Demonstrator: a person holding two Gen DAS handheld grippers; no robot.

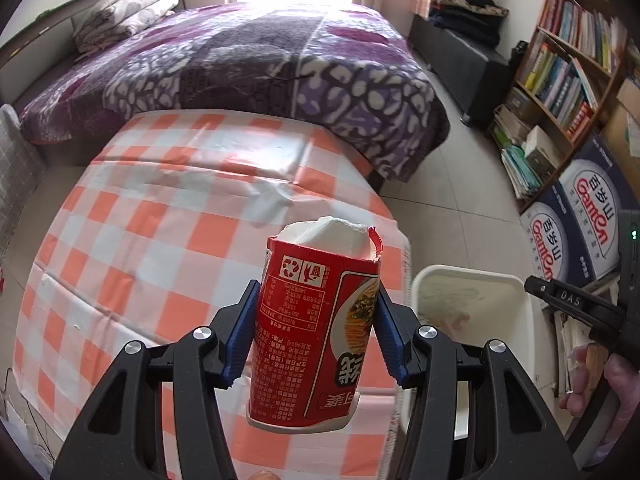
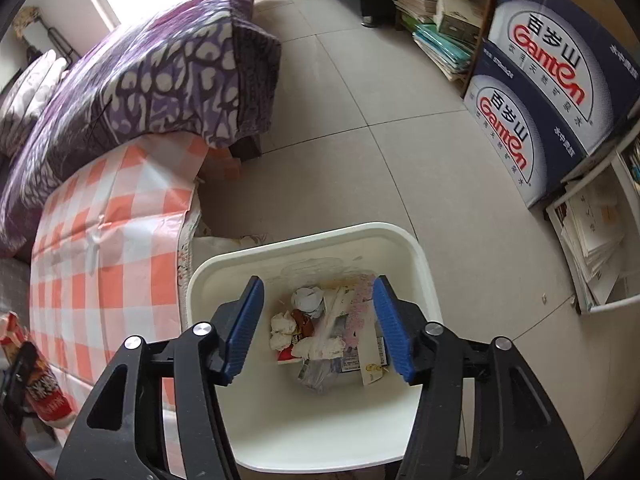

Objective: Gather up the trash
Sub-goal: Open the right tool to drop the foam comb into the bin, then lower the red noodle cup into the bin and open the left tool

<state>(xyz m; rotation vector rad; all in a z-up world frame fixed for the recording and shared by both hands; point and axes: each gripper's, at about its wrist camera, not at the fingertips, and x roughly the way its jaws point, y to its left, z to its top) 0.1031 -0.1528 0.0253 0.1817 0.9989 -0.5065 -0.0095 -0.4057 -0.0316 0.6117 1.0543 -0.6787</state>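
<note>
My left gripper (image 1: 317, 300) is shut on a red instant-noodle cup (image 1: 304, 344), its blue pads pressing both sides. The cup is upside down with white crumpled paper (image 1: 328, 232) poking out of its torn far end, and it hangs over the right part of the checked table (image 1: 160, 240). The cup shows again at the left edge of the right wrist view (image 2: 44, 384). My right gripper (image 2: 318, 284) is open with nothing between its fingers, right above a white bin (image 2: 304, 240). Crumpled tissues and wrappers (image 2: 320, 332) lie at the bin's bottom.
The bin (image 1: 460, 272) stands on the tiled floor against the table's right edge. A bed with a purple blanket (image 1: 260, 60) is behind the table. Blue Ganten boxes (image 2: 540, 80), a bookshelf (image 1: 568, 60) and stacked papers (image 2: 592, 248) line the right side. A hand (image 1: 600, 384) holds the right device.
</note>
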